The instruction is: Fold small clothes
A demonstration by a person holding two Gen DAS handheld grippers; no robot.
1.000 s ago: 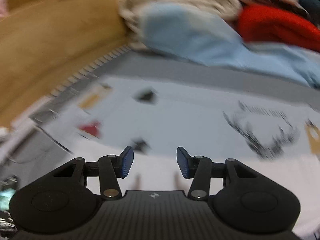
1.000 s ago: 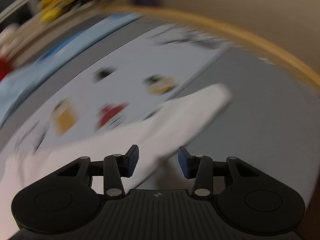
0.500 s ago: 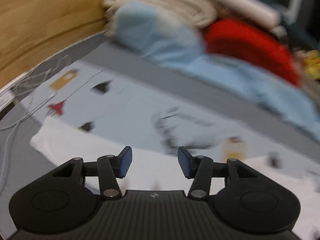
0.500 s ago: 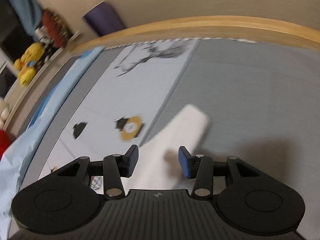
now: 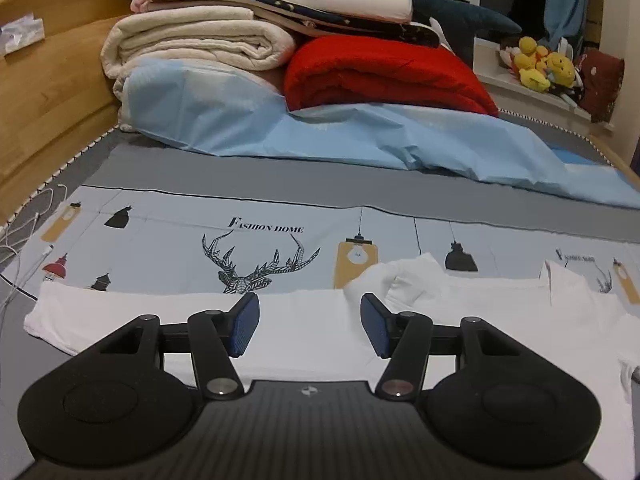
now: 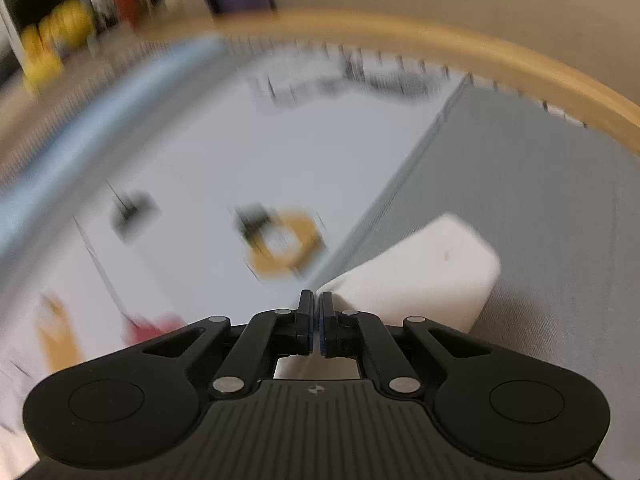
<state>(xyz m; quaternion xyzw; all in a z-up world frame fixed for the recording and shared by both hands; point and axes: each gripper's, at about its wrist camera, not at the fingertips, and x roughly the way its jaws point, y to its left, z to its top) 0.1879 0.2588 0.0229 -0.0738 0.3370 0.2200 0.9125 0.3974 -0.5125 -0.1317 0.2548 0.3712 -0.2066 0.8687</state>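
A: Left gripper [image 5: 310, 326], ribbed blue pads spread wide, nothing between them, above the white shirt [image 5: 304, 332] lying flat and smooth on the printed sheet [image 5: 168, 236].

B: Right gripper [image 6: 314, 330] is pinched tight on that shirt's edge; a soft rectangular sleeve [image 6: 424, 272] sticks out over grey fabric.

A: Beyond, a crinkled pale-blue cover [image 5: 360, 136], a plush red blanket [image 5: 384, 76], rolled cream blankets [image 5: 200, 44].

B: And the curved wooden bed rail [image 6: 440, 44], blurred.

We are in a home bedroom: a wooden-framed bed [image 5: 48, 92] with a printed sheet [image 5: 280, 232], stacked folded blankets [image 5: 224, 44] (one red), and yellow plush toys [image 5: 540, 64].
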